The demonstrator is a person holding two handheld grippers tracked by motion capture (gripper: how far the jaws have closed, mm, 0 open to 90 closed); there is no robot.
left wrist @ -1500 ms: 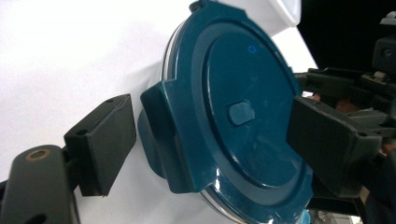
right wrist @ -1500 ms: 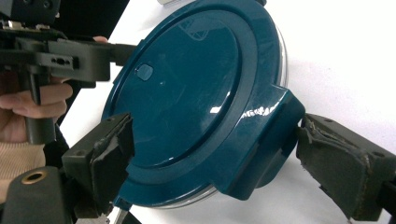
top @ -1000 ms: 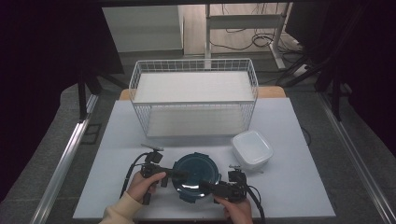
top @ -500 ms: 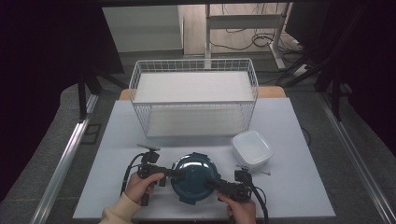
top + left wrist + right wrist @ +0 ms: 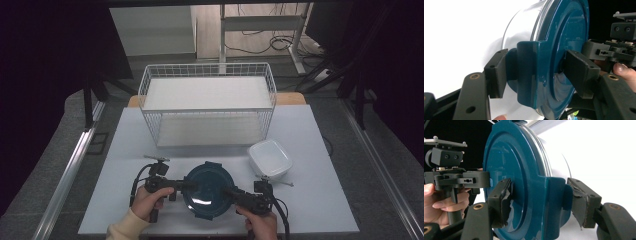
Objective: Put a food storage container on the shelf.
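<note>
A round container with a dark teal lid [image 5: 207, 189] sits at the table's front middle, its white body [image 5: 524, 32] showing below the lid. My left gripper [image 5: 189, 185] holds its left side: in the left gripper view the jaws [image 5: 536, 72] have just been closing and now press on the lid's side clasp [image 5: 527, 67]. My right gripper [image 5: 227, 192] holds the opposite side; its jaws [image 5: 541, 200] have also just been closing and clamp the clasp [image 5: 555, 195] there, with torn tape on the pads [image 5: 580, 202].
A white wire basket [image 5: 207, 111] stands behind the container at mid table. A small white rectangular tub [image 5: 269, 158] lies to the right of the lid. The white table [image 5: 325, 200] ends just in front of the hands.
Both grippers' jaws have narrowed onto the lid's side clasps. The hands and the container have barely shifted.
</note>
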